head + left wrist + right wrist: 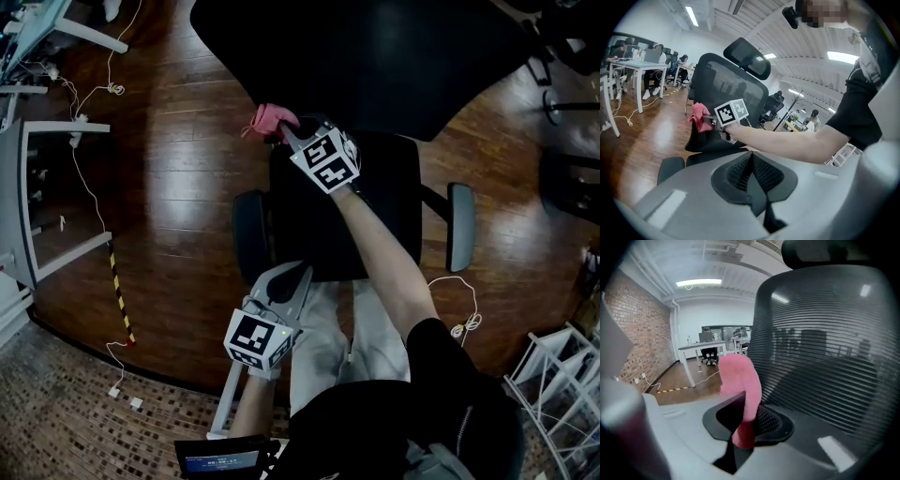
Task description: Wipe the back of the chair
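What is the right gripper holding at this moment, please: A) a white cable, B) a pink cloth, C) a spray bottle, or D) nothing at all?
B: the right gripper has its jaws shut on the pink cloth, next to the chair's mesh back.

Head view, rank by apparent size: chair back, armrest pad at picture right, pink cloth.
1. black mesh chair back
2. grey padded armrest at picture right
3. crumpled pink cloth in the right claw
The gaps are clear.
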`<move>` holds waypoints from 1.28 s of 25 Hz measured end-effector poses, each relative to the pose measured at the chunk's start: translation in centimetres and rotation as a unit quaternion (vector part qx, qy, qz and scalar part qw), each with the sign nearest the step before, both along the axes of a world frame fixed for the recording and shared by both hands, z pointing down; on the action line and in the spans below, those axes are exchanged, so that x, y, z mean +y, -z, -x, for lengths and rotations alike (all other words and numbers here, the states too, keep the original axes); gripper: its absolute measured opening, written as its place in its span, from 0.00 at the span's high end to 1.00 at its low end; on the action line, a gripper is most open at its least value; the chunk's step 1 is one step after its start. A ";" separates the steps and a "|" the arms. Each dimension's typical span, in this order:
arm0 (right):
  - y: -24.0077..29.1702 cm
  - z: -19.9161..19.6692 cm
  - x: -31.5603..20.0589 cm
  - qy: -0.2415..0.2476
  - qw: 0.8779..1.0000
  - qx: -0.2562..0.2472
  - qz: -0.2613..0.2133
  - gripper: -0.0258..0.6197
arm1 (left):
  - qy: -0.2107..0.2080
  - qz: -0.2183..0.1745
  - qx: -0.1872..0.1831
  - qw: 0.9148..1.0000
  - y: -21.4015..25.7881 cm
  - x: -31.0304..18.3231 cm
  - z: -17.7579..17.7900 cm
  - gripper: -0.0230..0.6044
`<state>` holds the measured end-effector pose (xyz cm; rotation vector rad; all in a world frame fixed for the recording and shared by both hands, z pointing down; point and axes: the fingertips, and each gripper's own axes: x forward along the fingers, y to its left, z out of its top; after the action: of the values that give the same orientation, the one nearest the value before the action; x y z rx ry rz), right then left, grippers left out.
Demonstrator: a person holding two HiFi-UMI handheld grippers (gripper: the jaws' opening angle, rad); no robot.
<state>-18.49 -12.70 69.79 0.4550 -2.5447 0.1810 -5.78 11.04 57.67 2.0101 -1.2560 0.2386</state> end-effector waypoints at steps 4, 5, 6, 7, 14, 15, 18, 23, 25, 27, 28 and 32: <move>-0.3 -5.8 -2.8 -0.053 0.999 0.002 -0.003 0.89 | -0.012 -0.001 0.001 1.000 -0.3 -1.6 -0.6 0.97; -0.3 -7.2 -3.3 -0.061 0.998 0.003 -0.005 0.89 | -0.015 -0.002 0.000 1.000 -0.3 -1.9 -0.8 0.97; -0.3 -8.6 -3.7 -0.067 0.998 0.006 -0.008 0.89 | -0.018 -0.003 -0.001 1.000 -0.4 -2.2 -1.0 0.97; -0.2 -9.9 -4.1 -0.072 0.997 0.008 -0.011 0.89 | -0.021 -0.004 -0.001 1.000 -0.4 -2.5 -1.2 0.97; -0.9 -20.5 -7.8 -0.159 0.986 0.039 -0.018 0.89 | -0.057 -0.008 -0.001 0.998 -0.9 -5.0 -3.1 0.98; -1.0 -21.8 -8.2 -0.174 0.984 0.043 -0.017 0.89 | -0.062 -0.007 -0.001 0.998 -1.1 -5.2 -3.2 0.97; -1.0 -25.3 -9.1 -0.212 0.976 0.049 -0.015 0.89 | -0.079 -0.005 -0.002 0.997 -1.5 -5.8 -3.5 0.97; -1.0 -31.8 -10.6 -0.315 0.948 0.036 0.011 0.89 | -0.103 -0.001 -0.003 0.995 -1.7 -6.4 -4.0 0.98; -0.9 -34.8 -10.9 -0.370 0.928 0.040 0.018 0.89 | -0.110 0.000 -0.004 0.994 -1.8 -6.4 -4.2 0.98; -0.9 -37.7 -11.0 -0.422 0.905 0.039 0.030 0.89 | -0.114 0.001 -0.004 0.993 -2.0 -6.4 -4.3 0.98; -0.8 -39.0 -11.1 -0.445 0.894 0.035 0.036 0.89 | -0.116 0.002 -0.004 0.993 -2.0 -6.4 -4.3 0.97; -1.1 -42.3 -10.6 -0.508 0.859 0.030 0.050 0.89 | -0.116 0.004 0.000 0.993 -2.3 -5.9 -3.6 0.97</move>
<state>23.76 -23.28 70.89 1.6845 -1.9603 0.6516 -2.18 5.14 59.99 2.1491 -1.0168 0.3538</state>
